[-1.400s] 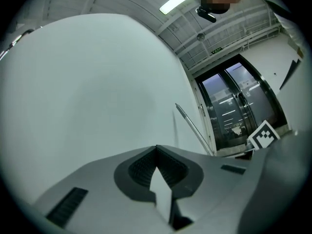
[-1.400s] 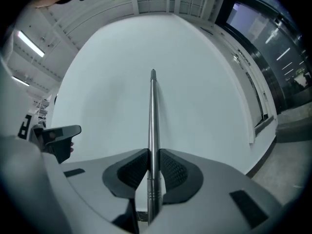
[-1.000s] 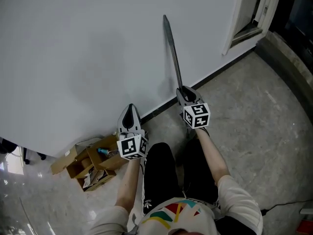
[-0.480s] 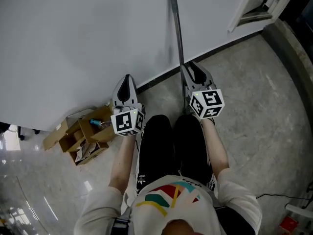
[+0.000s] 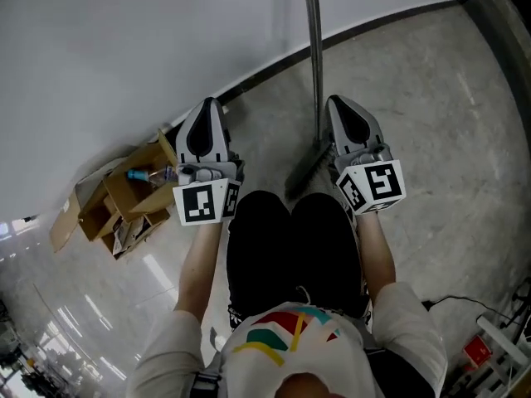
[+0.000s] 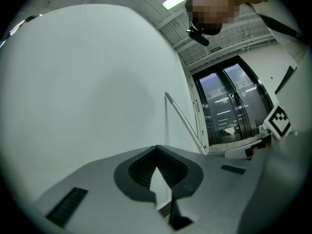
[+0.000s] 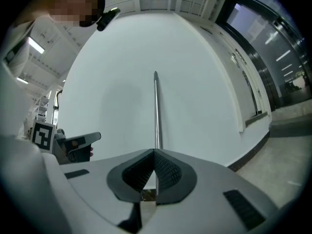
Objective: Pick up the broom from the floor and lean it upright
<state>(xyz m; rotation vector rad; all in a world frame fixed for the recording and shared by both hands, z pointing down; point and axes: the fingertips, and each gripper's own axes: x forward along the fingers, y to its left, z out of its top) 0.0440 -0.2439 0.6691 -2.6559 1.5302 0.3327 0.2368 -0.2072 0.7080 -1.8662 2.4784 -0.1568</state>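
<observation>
The broom stands upright against the white wall; its grey handle runs down to the brush head on the floor. My right gripper is just right of the handle and apart from it. Its jaws have just been closing and now meet with nothing between them. In the right gripper view the handle rises beyond the shut tips of the right gripper. My left gripper hangs left of the broom, shut and empty. The left gripper view shows the left gripper with the handle slanting off to its right.
An open cardboard box holding a bottle lies by the wall at the left. A black baseboard lines the wall's foot. The person's black-trousered legs fill the space below the grippers. A cable trails at the lower right.
Both grippers have sunk lower and drawn back from the wall. The right gripper has come off the broom handle, which stays leaning on the wall.
</observation>
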